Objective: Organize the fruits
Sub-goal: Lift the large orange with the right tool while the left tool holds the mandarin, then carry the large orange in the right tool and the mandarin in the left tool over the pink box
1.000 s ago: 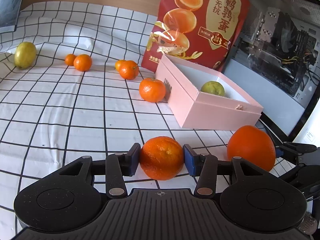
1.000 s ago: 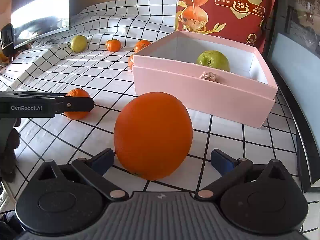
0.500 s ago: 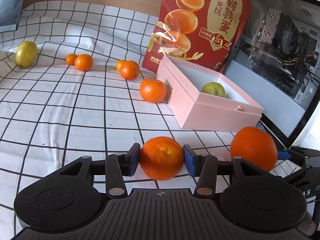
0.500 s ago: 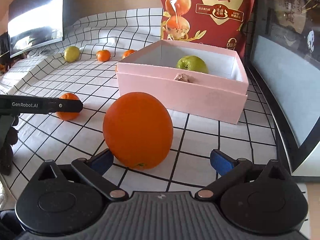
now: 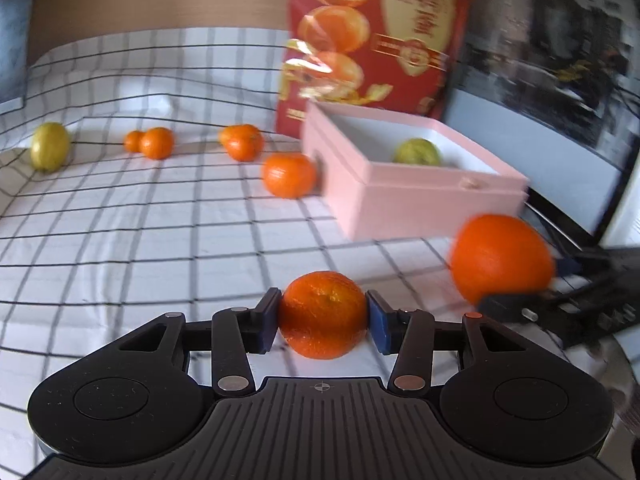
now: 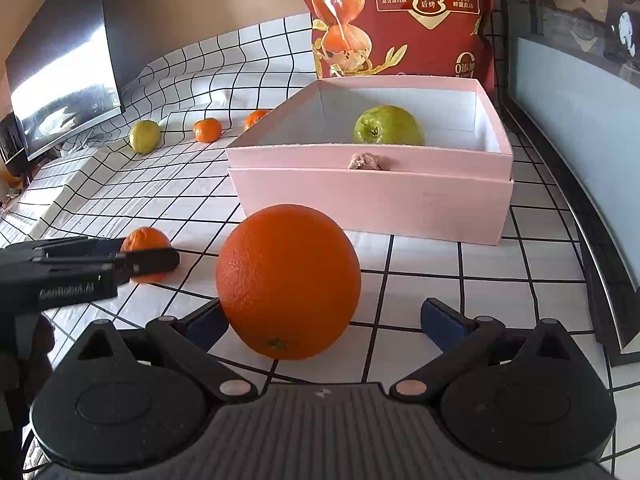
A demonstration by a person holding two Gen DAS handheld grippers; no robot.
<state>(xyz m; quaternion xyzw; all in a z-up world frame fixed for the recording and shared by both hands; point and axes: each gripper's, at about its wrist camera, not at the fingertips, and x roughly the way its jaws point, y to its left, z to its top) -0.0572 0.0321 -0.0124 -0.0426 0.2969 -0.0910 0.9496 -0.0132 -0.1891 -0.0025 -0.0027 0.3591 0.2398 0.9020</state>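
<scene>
Left gripper [image 5: 323, 316] clamps mandarin [image 5: 323, 314]; carry toward pink box [image 5: 420, 208] at 1 o'clock, clear rim. Right gripper [image 6: 324, 322] wide open around large orange [image 6: 288, 280], only left pad touching.

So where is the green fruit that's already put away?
In the right wrist view, the green fruit sits inside the pink box, toward its far right side, just in front of the red snack bag.
</scene>
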